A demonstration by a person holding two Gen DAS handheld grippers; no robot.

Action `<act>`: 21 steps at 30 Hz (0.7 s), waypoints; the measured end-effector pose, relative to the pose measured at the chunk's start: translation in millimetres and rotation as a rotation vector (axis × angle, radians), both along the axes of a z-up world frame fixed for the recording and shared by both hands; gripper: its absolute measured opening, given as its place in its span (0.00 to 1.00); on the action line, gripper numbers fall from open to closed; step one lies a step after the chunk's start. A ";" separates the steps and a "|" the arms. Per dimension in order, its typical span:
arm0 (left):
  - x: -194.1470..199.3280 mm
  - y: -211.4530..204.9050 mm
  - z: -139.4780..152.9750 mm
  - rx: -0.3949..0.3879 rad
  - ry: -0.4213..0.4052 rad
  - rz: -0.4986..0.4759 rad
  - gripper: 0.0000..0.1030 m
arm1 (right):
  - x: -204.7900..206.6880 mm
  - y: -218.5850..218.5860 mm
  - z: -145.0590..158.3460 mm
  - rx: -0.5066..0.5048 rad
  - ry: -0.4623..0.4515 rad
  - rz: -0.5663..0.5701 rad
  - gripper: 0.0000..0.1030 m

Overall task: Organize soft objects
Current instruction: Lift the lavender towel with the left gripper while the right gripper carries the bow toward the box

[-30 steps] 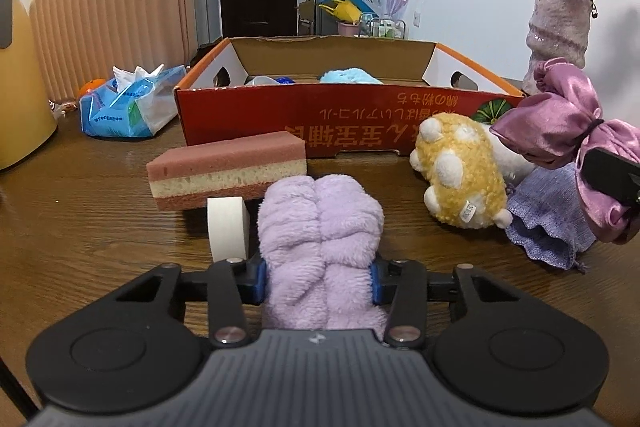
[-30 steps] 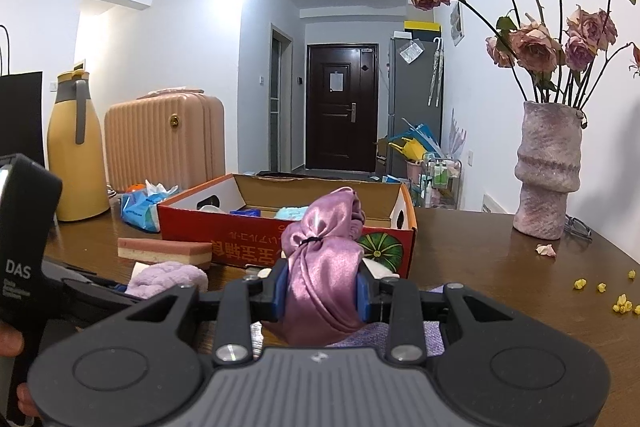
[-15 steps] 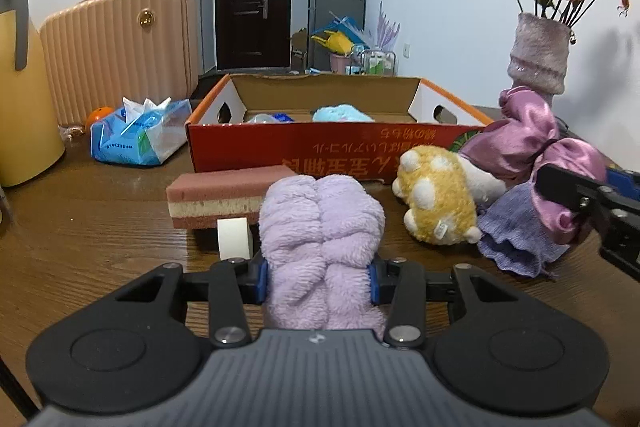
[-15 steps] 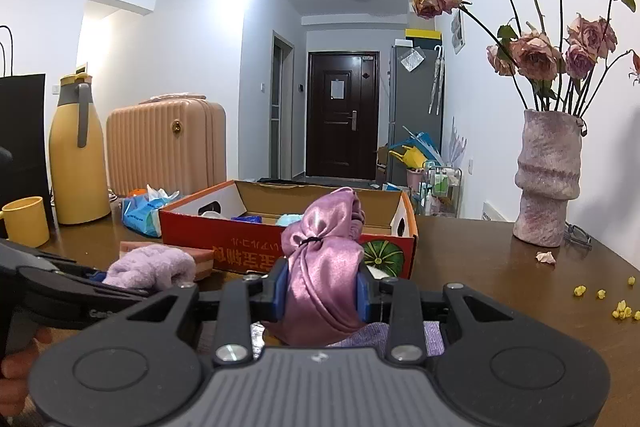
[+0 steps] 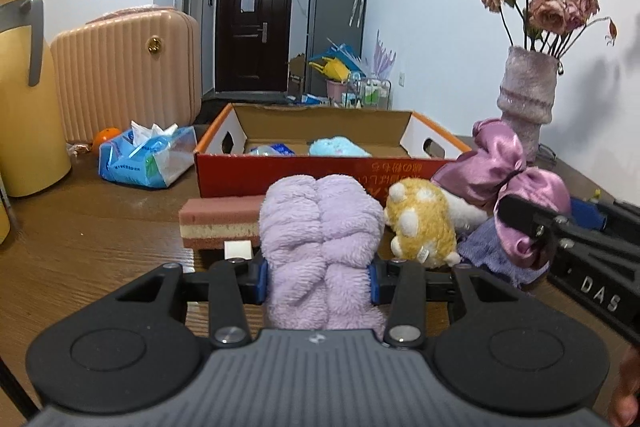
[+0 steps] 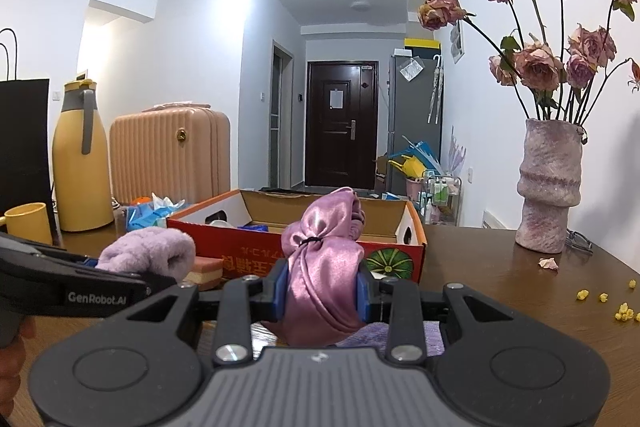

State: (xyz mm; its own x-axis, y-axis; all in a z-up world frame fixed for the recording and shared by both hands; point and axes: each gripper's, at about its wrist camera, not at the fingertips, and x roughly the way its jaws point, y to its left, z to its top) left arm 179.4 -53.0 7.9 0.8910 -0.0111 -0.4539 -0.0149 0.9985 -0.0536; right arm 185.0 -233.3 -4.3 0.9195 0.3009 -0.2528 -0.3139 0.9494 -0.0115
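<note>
Between left fingers (image 5: 256, 277), lilac towel (image 5: 320, 227).

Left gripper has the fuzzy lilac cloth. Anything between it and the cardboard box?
Yes, low down. The layered sponge lies on the table between the lilac cloth and the box's red front wall, and the yellow plush sits just right of that line. The open box top looks unobstructed.

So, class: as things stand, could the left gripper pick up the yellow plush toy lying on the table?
Probably not yet. The left gripper is shut on a fluffy purple towel, so it has no free jaws. The yellow plush toy lies close by on the table, with nothing between them.
</note>
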 end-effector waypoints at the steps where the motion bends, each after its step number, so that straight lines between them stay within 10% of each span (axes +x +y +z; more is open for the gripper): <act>1: -1.2 0.7 1.6 -0.002 -0.007 0.004 0.42 | -1.3 1.7 0.3 0.002 -0.003 0.001 0.31; 21: -1.2 6.4 16.5 0.036 -0.112 0.060 0.42 | -4.9 22.4 4.1 0.028 -0.067 -0.030 0.31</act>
